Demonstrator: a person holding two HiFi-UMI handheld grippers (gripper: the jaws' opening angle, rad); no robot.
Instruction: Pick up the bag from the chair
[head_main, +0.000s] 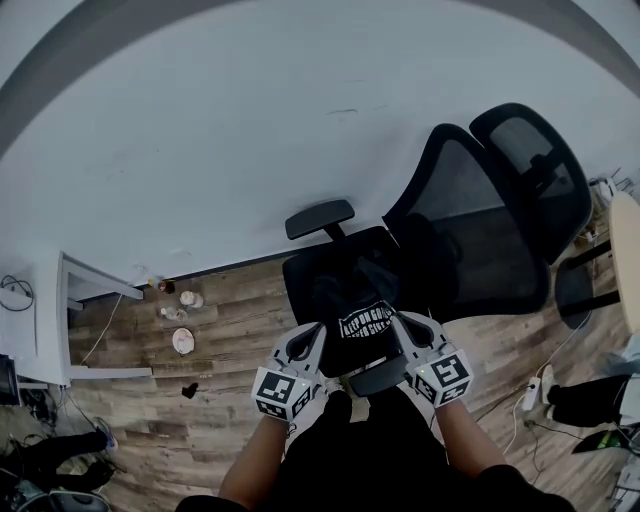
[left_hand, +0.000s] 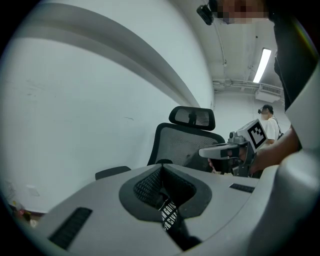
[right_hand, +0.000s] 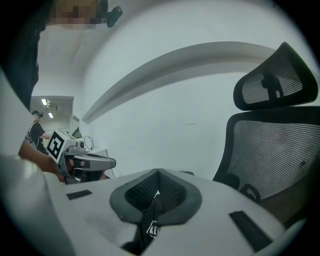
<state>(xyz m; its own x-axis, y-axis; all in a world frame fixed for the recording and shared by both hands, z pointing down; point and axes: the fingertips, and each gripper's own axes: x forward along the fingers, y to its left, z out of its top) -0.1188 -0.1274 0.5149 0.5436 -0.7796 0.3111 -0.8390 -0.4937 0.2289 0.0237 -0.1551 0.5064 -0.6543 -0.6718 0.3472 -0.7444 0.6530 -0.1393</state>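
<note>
The black bag (head_main: 365, 325) (white lettering on its face) sits at the front of the chair (head_main: 470, 230) seat, with the backrest rising toward 2 o'clock. The left tongs (head_main: 318, 335) take it from 8 o'clock, pinched together on a strip of printed black fabric. The right tongs (head_main: 400, 322) come in from 4 o'clock, likewise closed on a dark fold of it. Whether the bag is clear of the seat cannot be told.

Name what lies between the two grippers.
The black bag, white lettering showing, spans between the left gripper and the right gripper; both are shut on it. The head view shows this.
</note>
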